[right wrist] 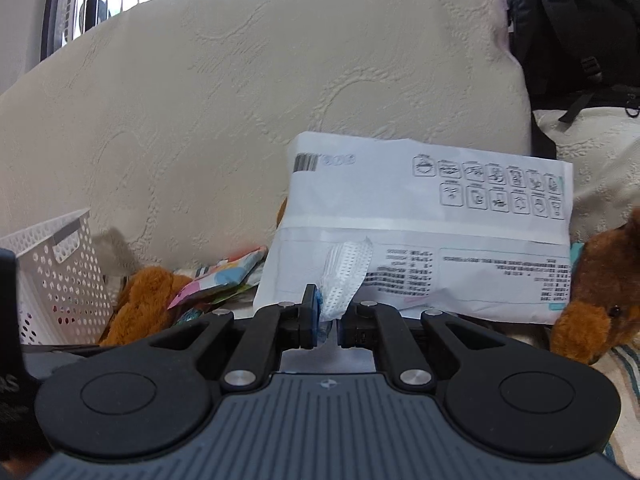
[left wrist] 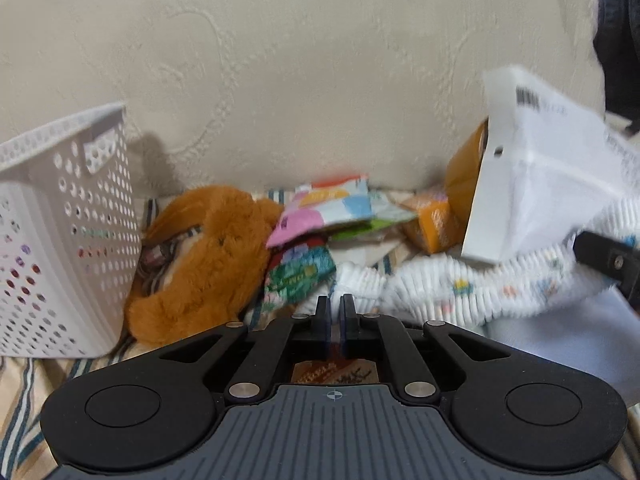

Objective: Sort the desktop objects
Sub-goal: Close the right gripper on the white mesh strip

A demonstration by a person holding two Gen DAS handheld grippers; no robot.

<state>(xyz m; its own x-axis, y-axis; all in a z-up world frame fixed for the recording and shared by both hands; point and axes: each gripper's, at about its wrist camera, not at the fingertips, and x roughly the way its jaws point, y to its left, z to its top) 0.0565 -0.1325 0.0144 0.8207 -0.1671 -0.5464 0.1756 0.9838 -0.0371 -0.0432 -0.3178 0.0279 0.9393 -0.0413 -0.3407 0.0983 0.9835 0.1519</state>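
Up front, the right gripper (right wrist: 326, 312) pinches a perforated strip on a white plastic pack (right wrist: 424, 224) printed with a barcode, pictograms and fine text, held before a cream cushion (right wrist: 240, 100). Meanwhile the left gripper (left wrist: 335, 316) is closed, apparently on a brown wrapper (left wrist: 334, 372), above a brown plush toy (left wrist: 208, 256) beside a white basket (left wrist: 60, 232).

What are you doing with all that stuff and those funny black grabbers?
A person is tidying a pile of things with two hand-held grippers. The right gripper is pinching the perforated tab of a big white package and holding it up. The left gripper is shut on a small brown packet. A white basket waits on the left, beside a brown plush toy and colourful packets.
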